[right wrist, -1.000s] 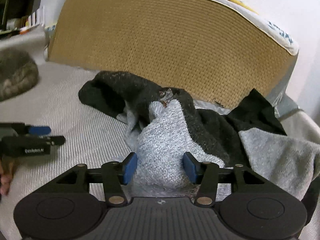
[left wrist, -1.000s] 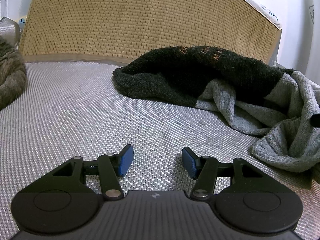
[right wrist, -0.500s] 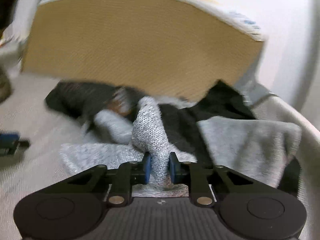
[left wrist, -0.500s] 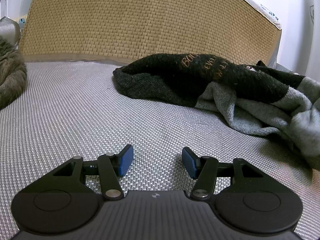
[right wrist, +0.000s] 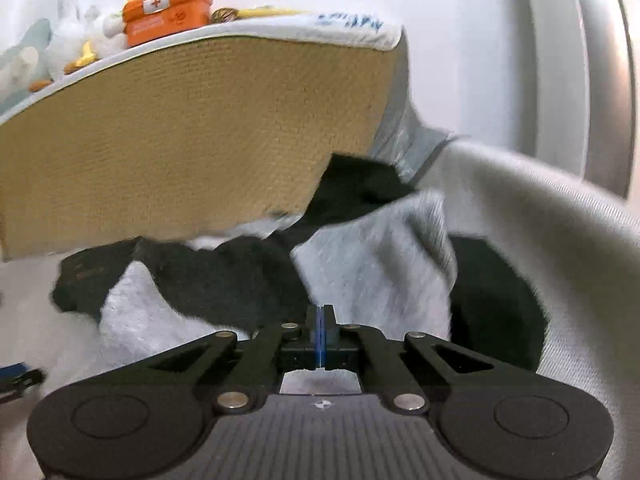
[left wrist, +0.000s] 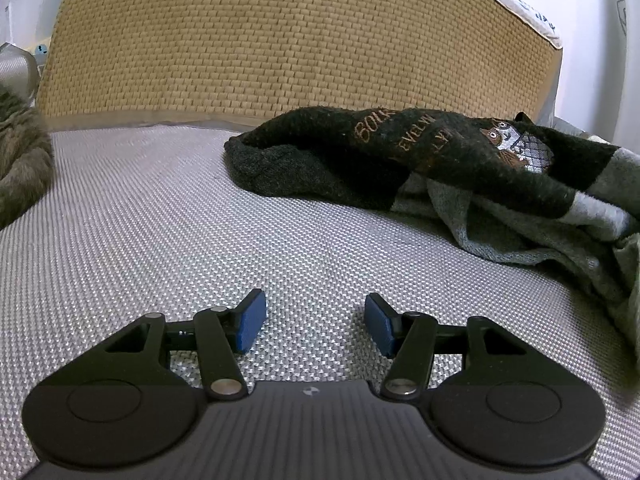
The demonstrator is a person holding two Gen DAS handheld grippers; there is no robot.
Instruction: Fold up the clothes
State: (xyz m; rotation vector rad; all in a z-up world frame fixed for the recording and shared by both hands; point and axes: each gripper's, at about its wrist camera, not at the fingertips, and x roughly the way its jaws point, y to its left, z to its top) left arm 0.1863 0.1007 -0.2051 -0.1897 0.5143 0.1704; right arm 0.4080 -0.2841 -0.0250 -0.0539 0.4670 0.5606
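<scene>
Beyond the right gripper's [right wrist: 320, 314] closed jaws lies the sweater [right wrist: 372, 256].

Soft indoor light; fisheye-bent edges; right wrist view motion-blurred

Woven tan mattress [left wrist: 280, 40], grey woven mat [left wrist: 160, 220], orange first-aid tin [right wrist: 168, 12], white plush toy [right wrist: 76, 32]

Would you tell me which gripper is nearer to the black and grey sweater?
Right. The right gripper is at the sweater, jaws shut against its grey knit. The left gripper hovers open over bare mat, apart from it.
</scene>
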